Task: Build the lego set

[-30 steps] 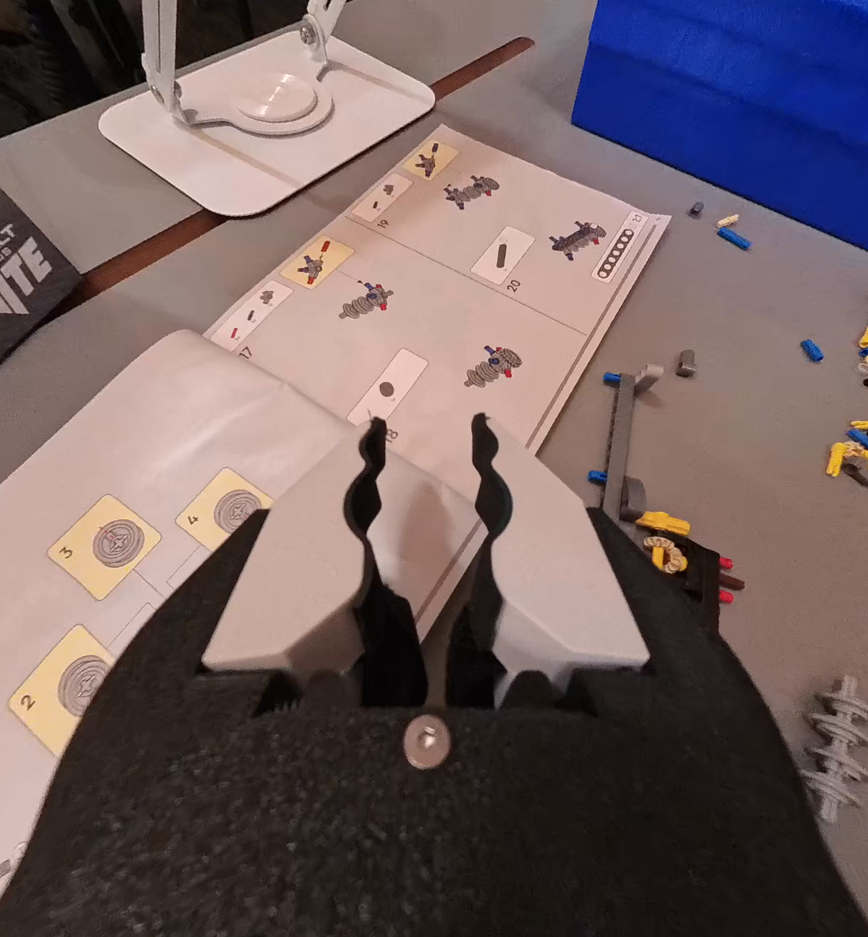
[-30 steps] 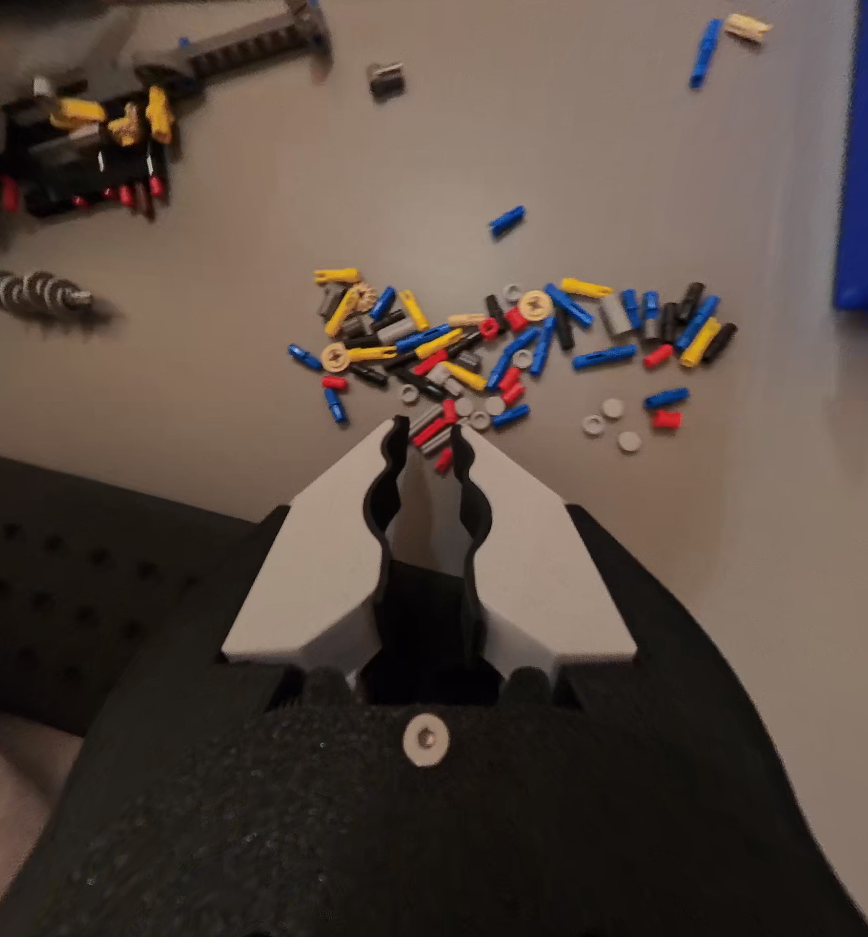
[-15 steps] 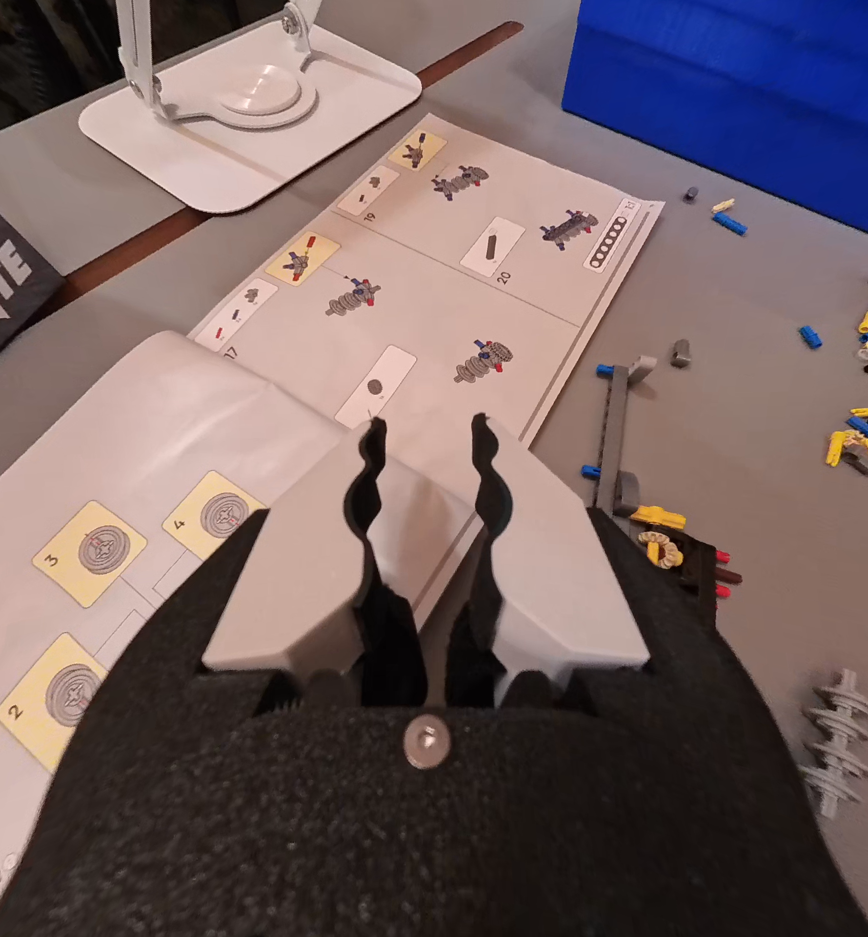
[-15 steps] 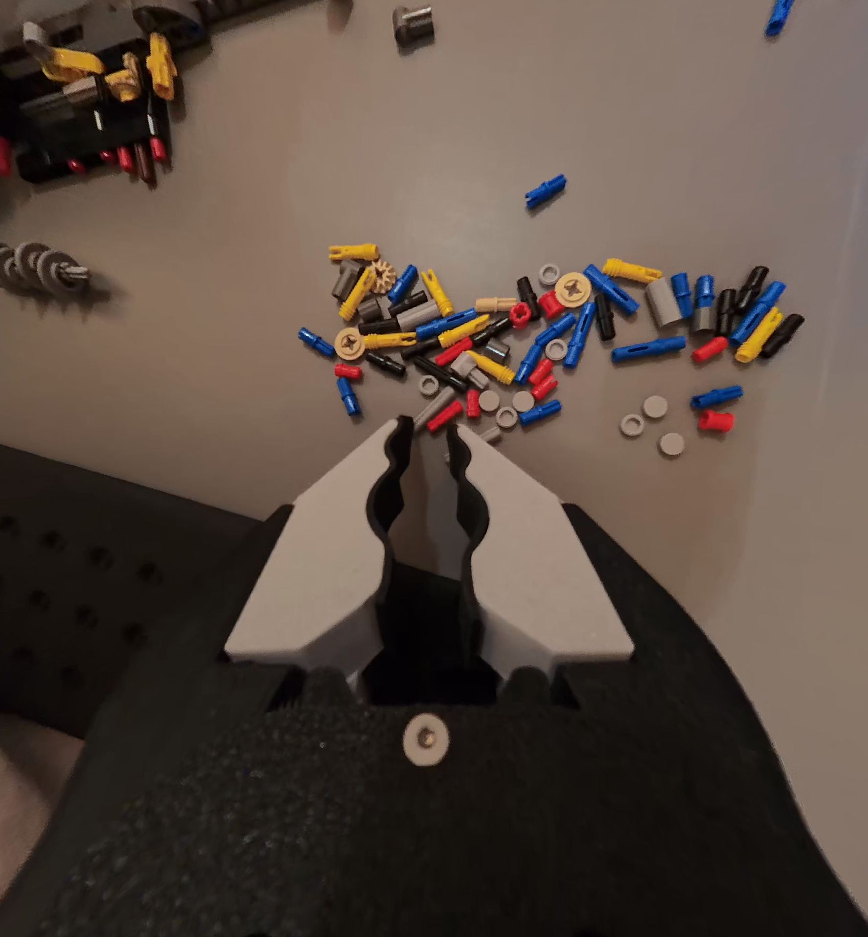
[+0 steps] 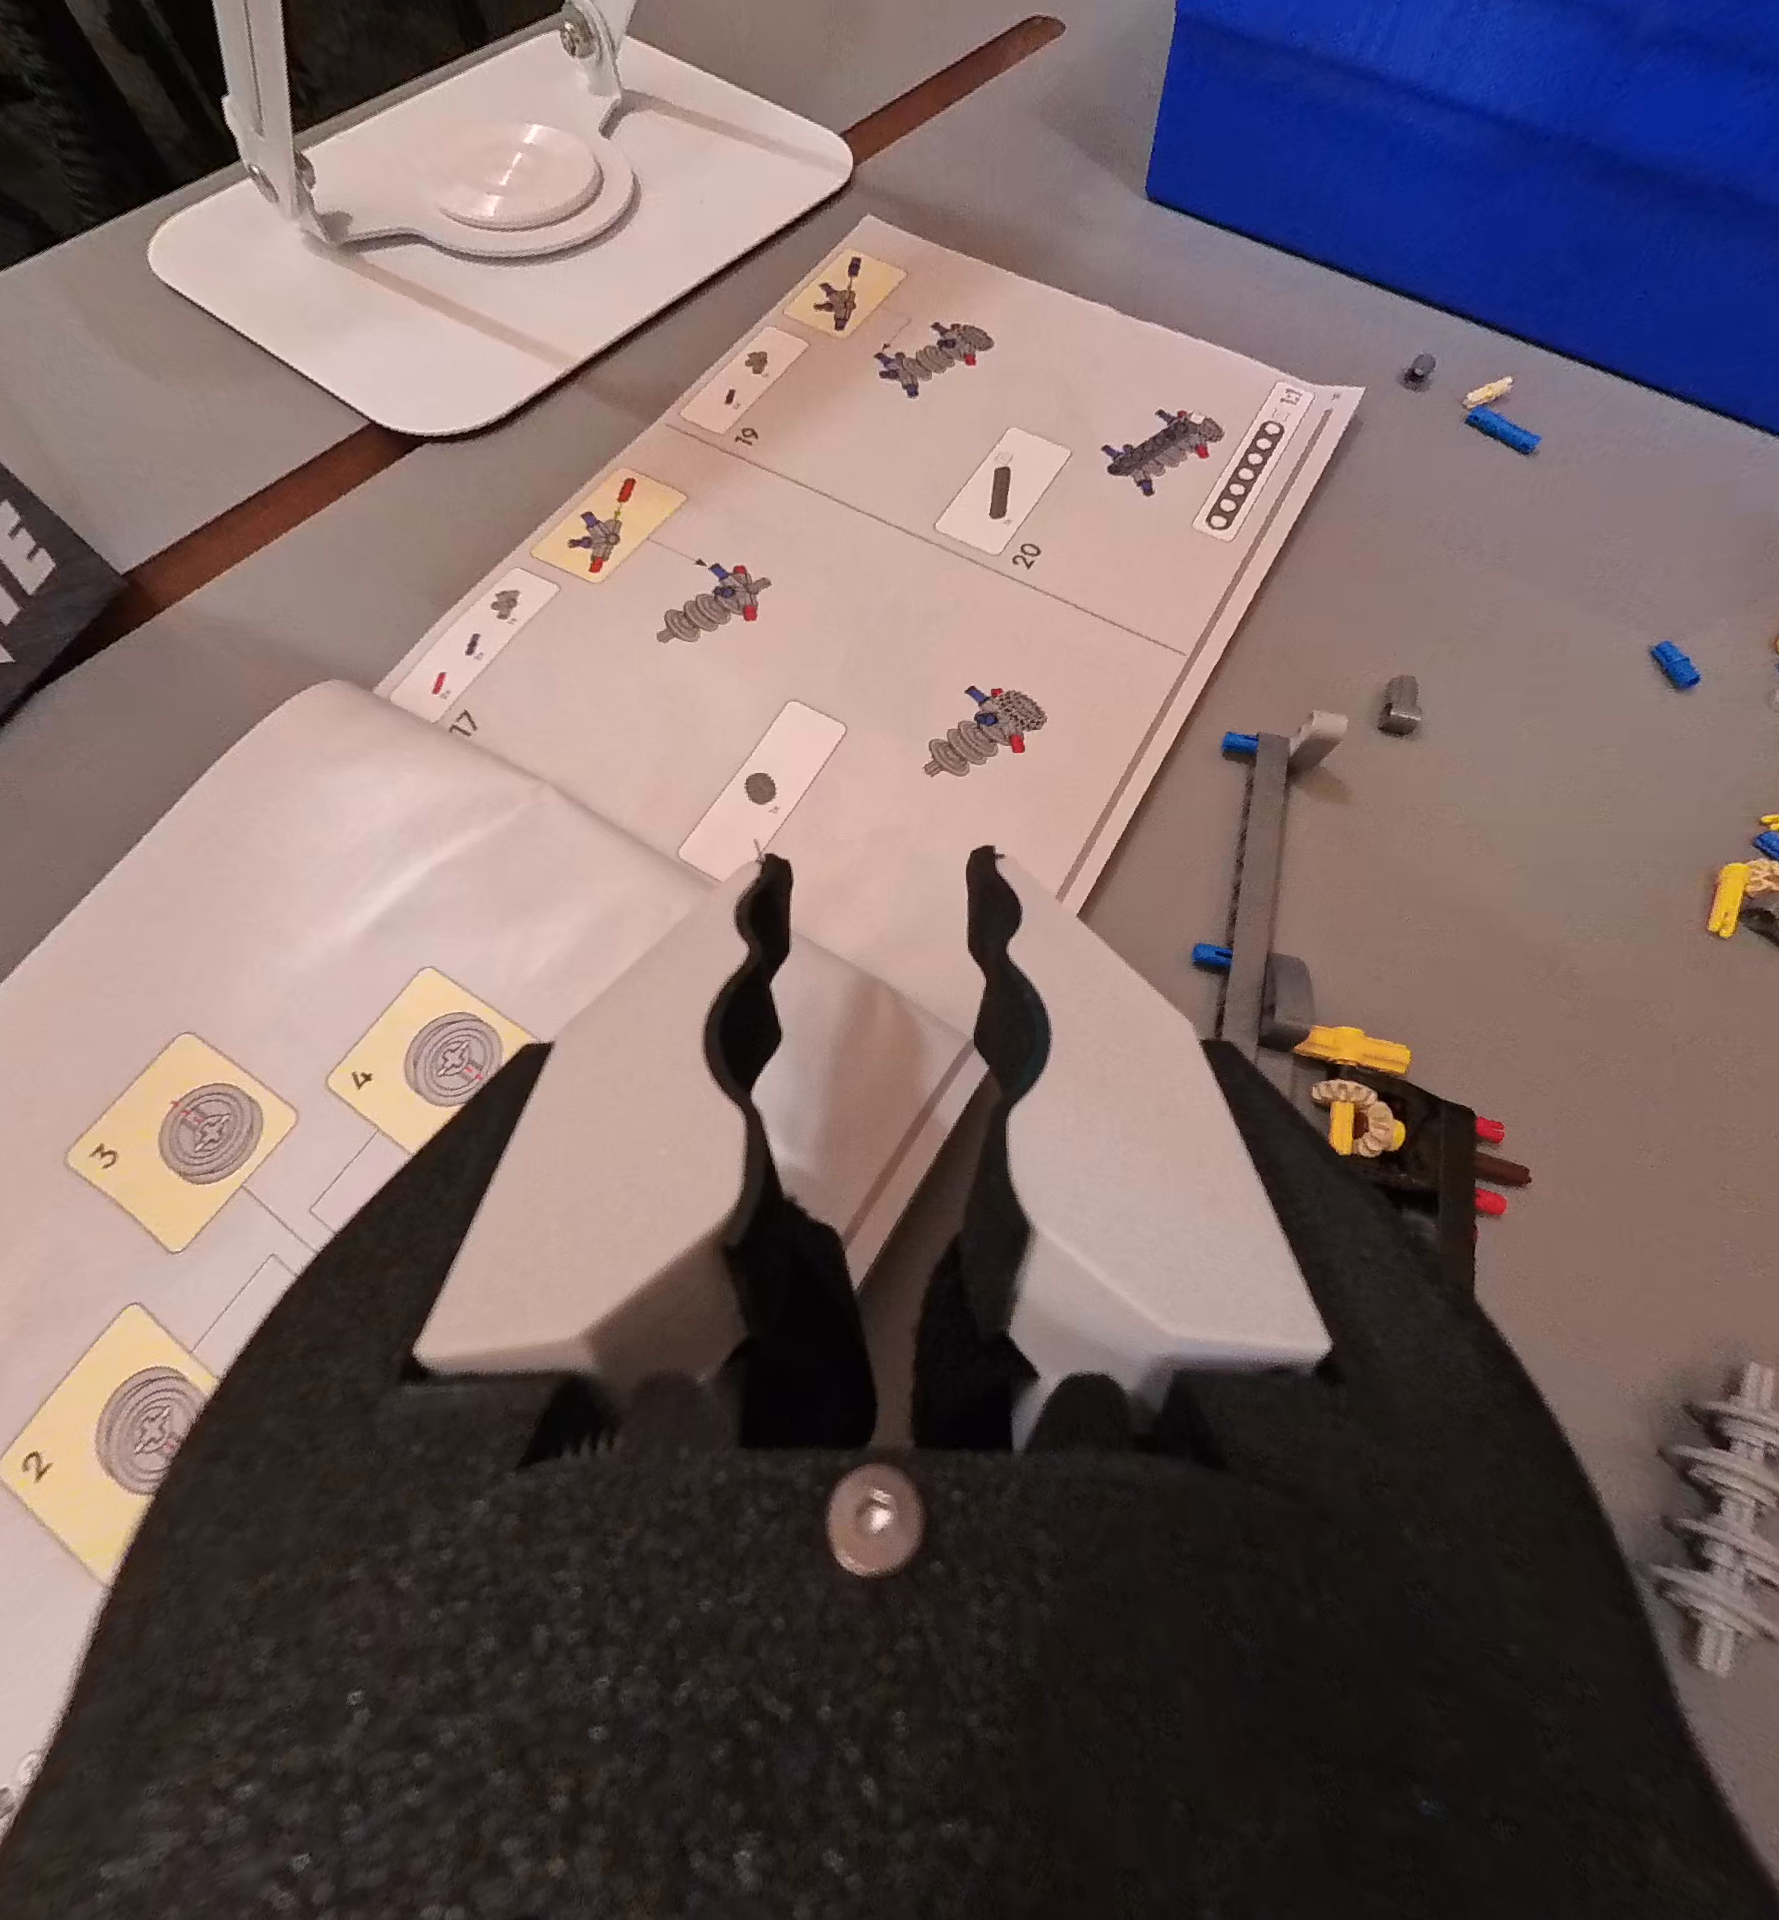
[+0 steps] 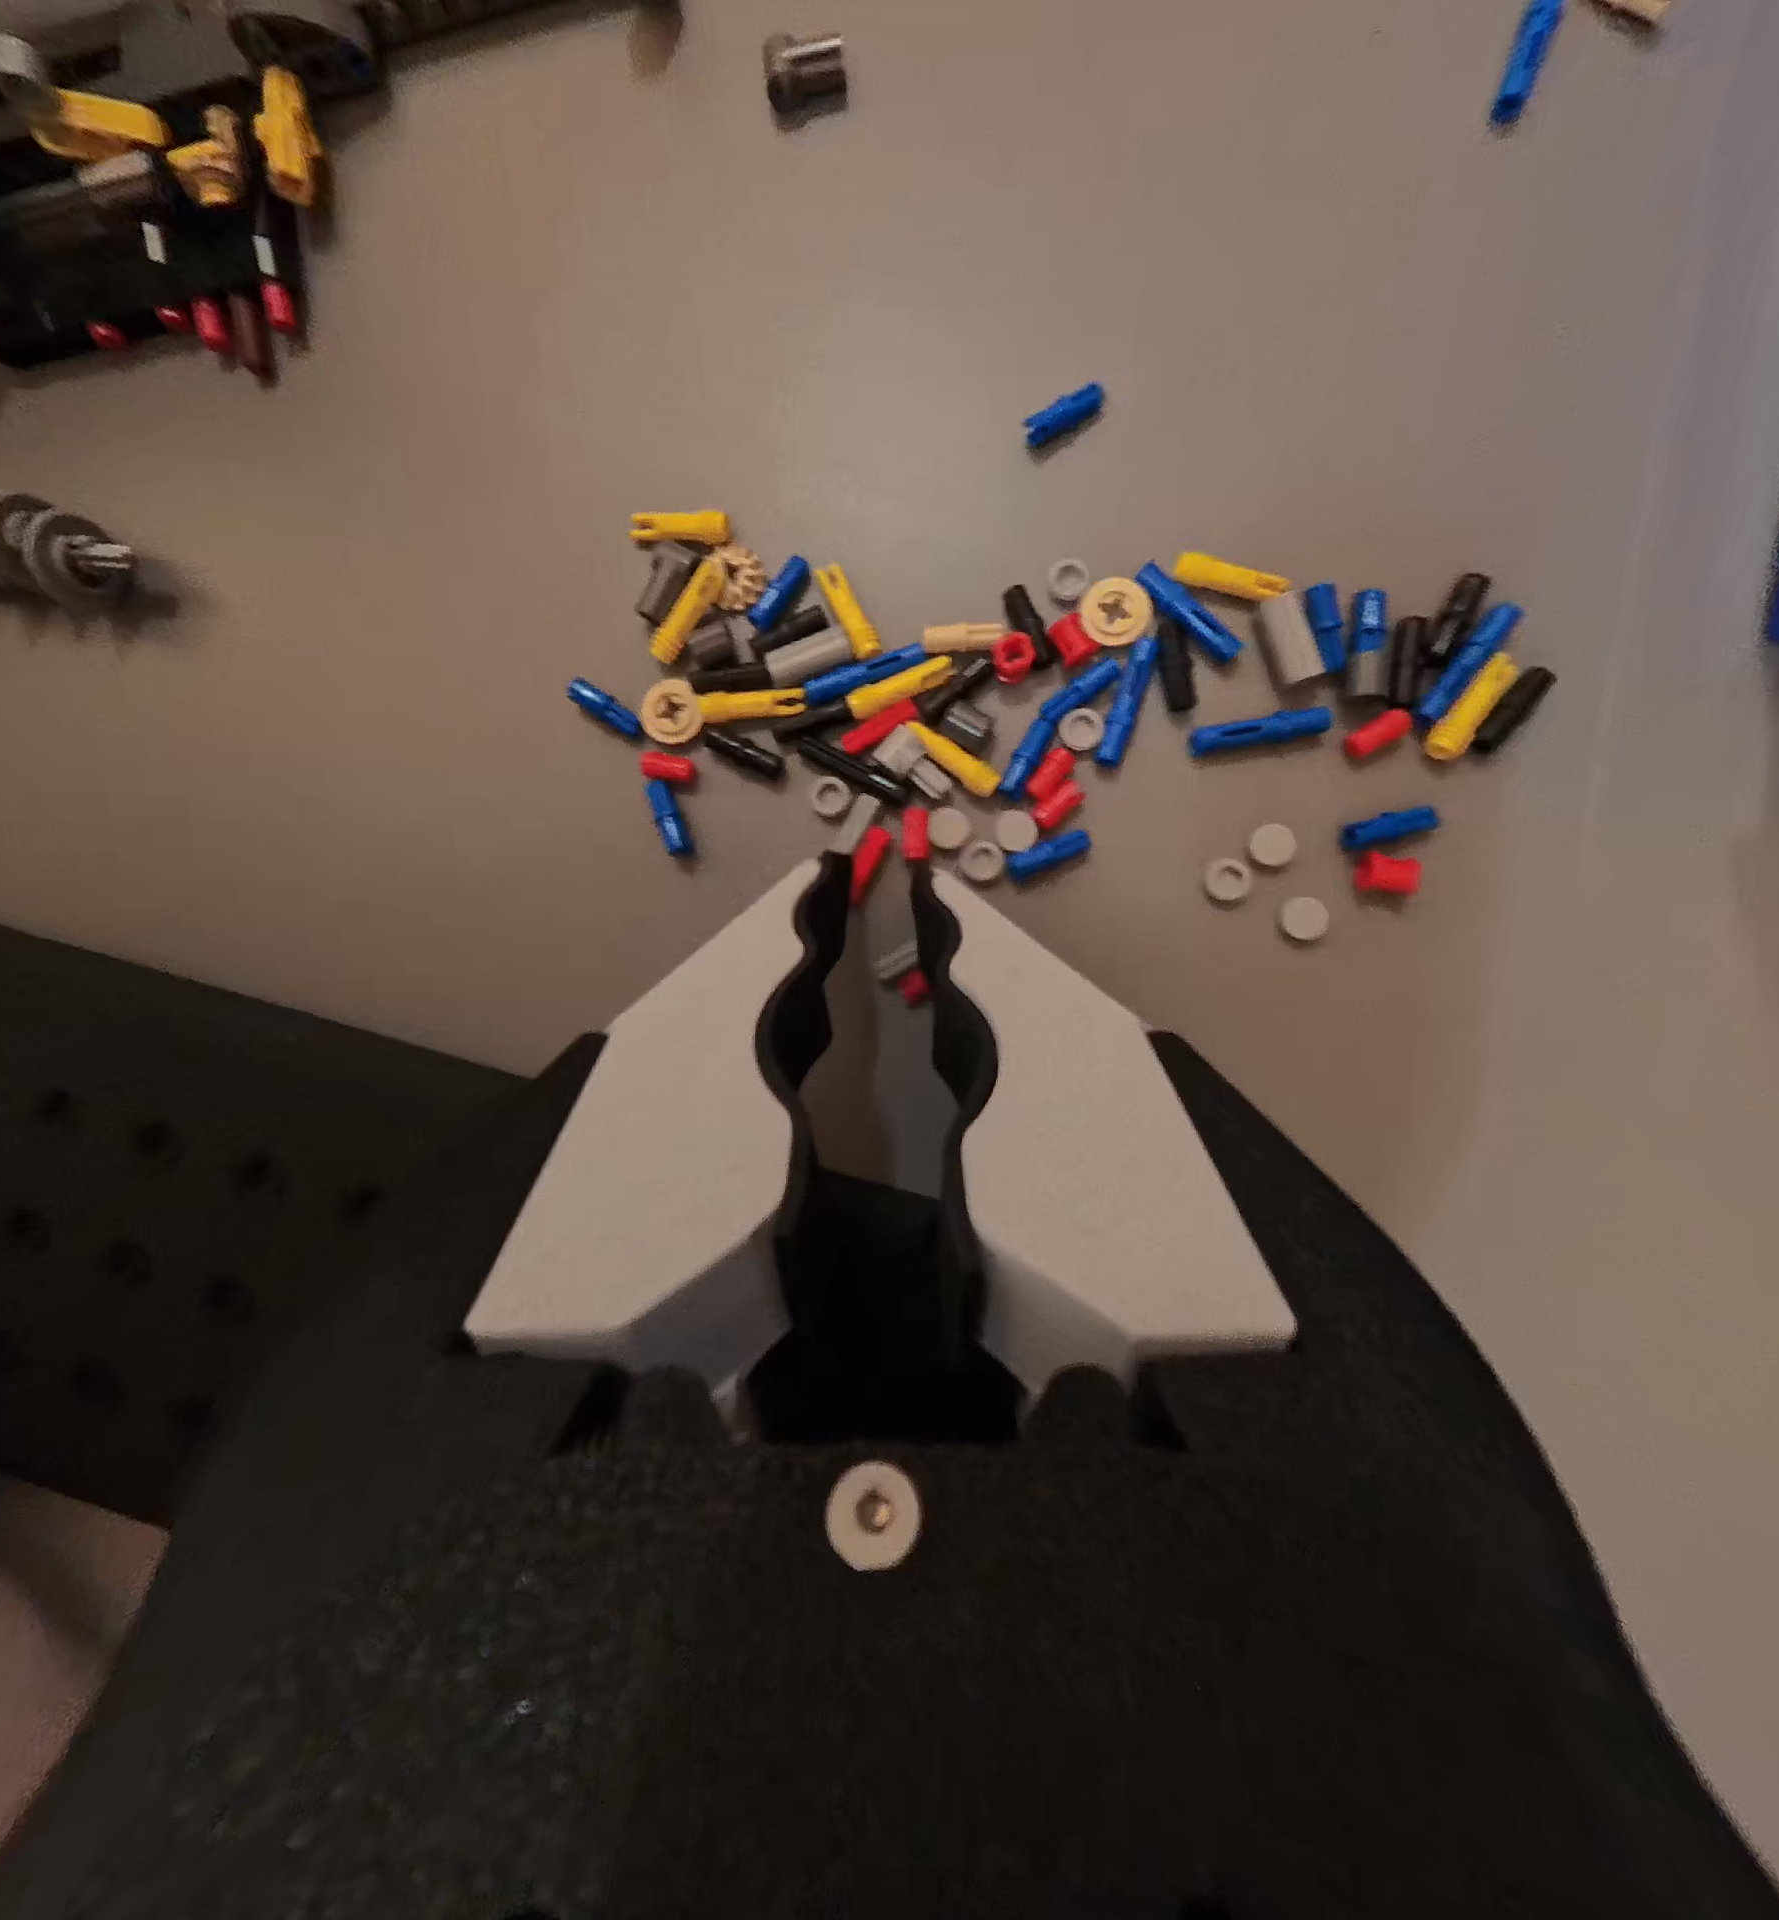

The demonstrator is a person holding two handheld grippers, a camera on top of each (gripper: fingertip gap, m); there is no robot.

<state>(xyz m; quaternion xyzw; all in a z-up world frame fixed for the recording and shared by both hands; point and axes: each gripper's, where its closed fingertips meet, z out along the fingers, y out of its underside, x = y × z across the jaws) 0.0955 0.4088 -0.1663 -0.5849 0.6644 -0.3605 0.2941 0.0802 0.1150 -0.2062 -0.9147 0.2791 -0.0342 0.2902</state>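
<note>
Lego pins [image 6: 1051, 686] lie scattered on the grey bench [image 6: 1487, 1143], just ahead of my right tool [image 6: 872, 871], whose jaws stand slightly apart and empty. My left tool [image 5: 877, 862] hangs open over the instruction booklet [image 5: 864, 582], beside the half-built black model [image 5: 1404, 1132].

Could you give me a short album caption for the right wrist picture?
Right tongs, slightly parted, reach into a scattered pile of small coloured pins on the grey table.

Dim, warm indoor light leaves soft shadows beside the scattered small plastic pieces [image 6: 1061, 686], pale glare on the curled glossy instruction booklet page [image 5: 365, 883], wide-angle bending at edges, and slight blur in the right wrist view.
</note>
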